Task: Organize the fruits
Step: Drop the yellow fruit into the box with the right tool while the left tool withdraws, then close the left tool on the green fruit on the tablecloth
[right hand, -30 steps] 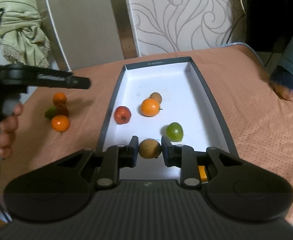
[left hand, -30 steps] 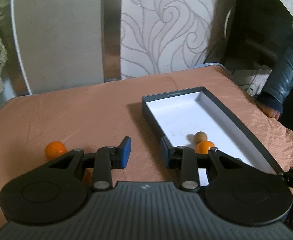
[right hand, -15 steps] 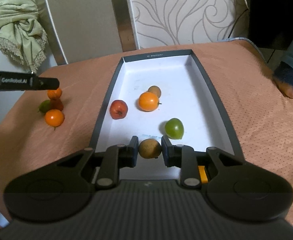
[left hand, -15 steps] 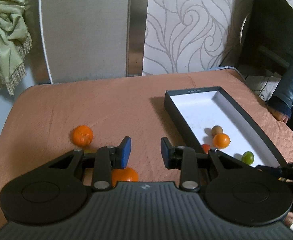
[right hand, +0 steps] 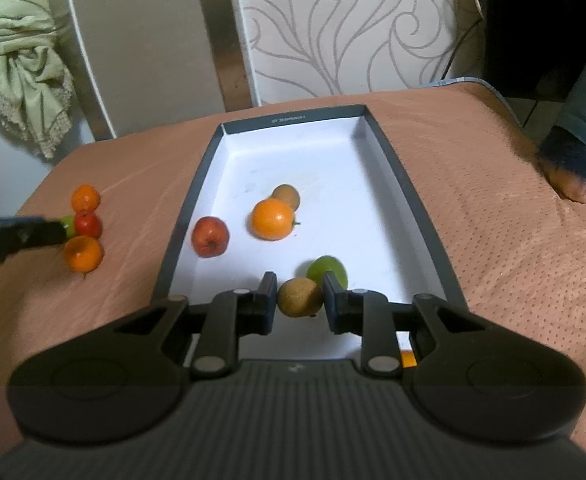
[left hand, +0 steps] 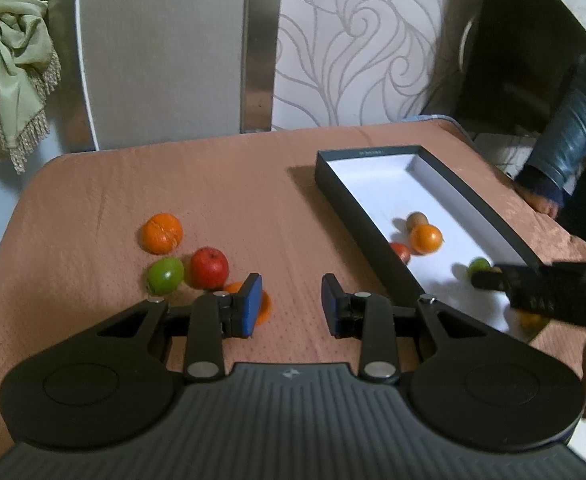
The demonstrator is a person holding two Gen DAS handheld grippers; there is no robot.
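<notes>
Right wrist, round brown fruit (right hand: 299, 297), matte box (right hand: 409, 184)

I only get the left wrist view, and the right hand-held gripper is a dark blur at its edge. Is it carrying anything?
Observer: Yes. The right hand-held gripper is shut on a brown fruit.
Operator: Where is that fruit relative to the box?
Observer: Within the near end of the box, right in front of a green fruit. I cannot tell whether it touches the floor.
Operator: The box wall cuts off the red fruit for me. Is it whole?
Observer: Yes, a whole red fruit lies near the left wall, apart from the others.
</notes>
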